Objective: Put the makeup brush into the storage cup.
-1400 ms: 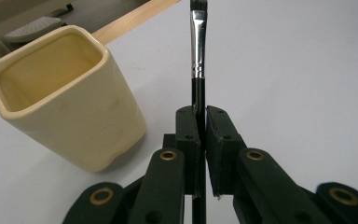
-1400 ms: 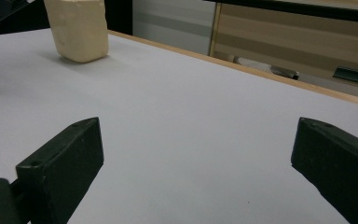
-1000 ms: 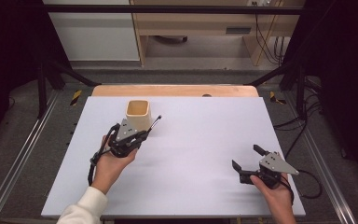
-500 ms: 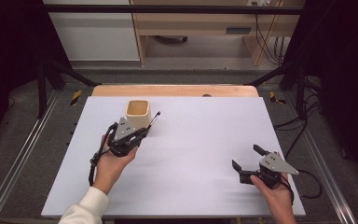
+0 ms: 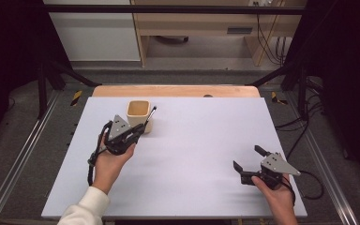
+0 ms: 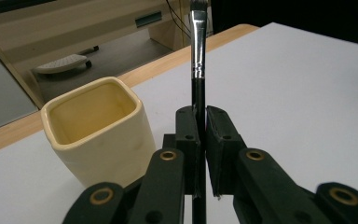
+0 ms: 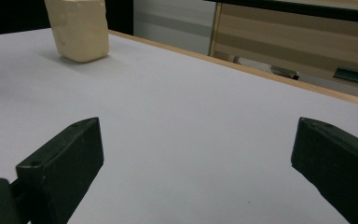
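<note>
Two grippers over tabletop (image 5: 192, 140), left gripper (image 5: 133, 132) jaws clamped on brush (image 6: 197, 70) beside cup (image 5: 138, 116), right gripper (image 5: 248, 161) jaws wide, empty, far from cup.

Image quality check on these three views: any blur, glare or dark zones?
High view: white table sheet evenly lit, surroundings dark. Left gripper view: thin black-handled brush and square cream ceramic cup fairly sharp, near tool blurred, background soft. Right gripper view: near black tool out of focus, cup soft, no glare.
</note>
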A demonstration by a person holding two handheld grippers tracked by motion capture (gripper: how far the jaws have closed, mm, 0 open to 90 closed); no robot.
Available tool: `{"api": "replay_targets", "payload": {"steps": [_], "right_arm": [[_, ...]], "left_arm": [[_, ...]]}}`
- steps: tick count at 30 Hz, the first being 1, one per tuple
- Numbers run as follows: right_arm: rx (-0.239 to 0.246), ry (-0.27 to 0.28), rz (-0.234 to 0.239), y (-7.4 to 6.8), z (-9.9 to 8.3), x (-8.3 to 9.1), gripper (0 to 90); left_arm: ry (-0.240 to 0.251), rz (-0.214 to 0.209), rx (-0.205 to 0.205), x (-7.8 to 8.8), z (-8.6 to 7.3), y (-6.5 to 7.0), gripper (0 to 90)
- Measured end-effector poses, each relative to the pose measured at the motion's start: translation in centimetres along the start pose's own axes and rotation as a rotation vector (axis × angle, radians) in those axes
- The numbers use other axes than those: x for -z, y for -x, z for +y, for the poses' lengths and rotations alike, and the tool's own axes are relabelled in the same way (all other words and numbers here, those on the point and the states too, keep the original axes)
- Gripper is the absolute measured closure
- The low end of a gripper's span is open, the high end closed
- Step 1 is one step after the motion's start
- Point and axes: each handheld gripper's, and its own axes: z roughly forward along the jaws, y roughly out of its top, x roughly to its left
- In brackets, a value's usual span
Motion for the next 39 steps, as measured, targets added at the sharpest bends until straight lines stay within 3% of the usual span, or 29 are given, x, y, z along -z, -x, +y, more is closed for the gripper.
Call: {"api": "replay_targets", "payload": {"steps": [9, 19, 28, 39], "right_arm": [[-0.005, 0.008, 0.005, 0.0, 0.0, 0.0, 2.7], [-0.079, 0.053, 0.036, 0.1, 0.1, 0.2, 3.3], [-0.112, 0.096, 0.071, 0.2, 0.2, 0.3, 3.5], [-0.089, 0.104, 0.080, 0.0, 0.2, 0.3, 4.2]], "left_arm": [[0.018, -0.003, 0.010, -0.1, 0.3, 0.1, 84.1], [0.035, 0.014, 0.021, 0.1, 0.7, -0.4, 84.1], [0.064, 0.048, 0.035, 0.3, 1.1, -1.0, 84.1], [0.091, 0.066, 0.070, 0.3, 1.3, -1.8, 84.1]]}}
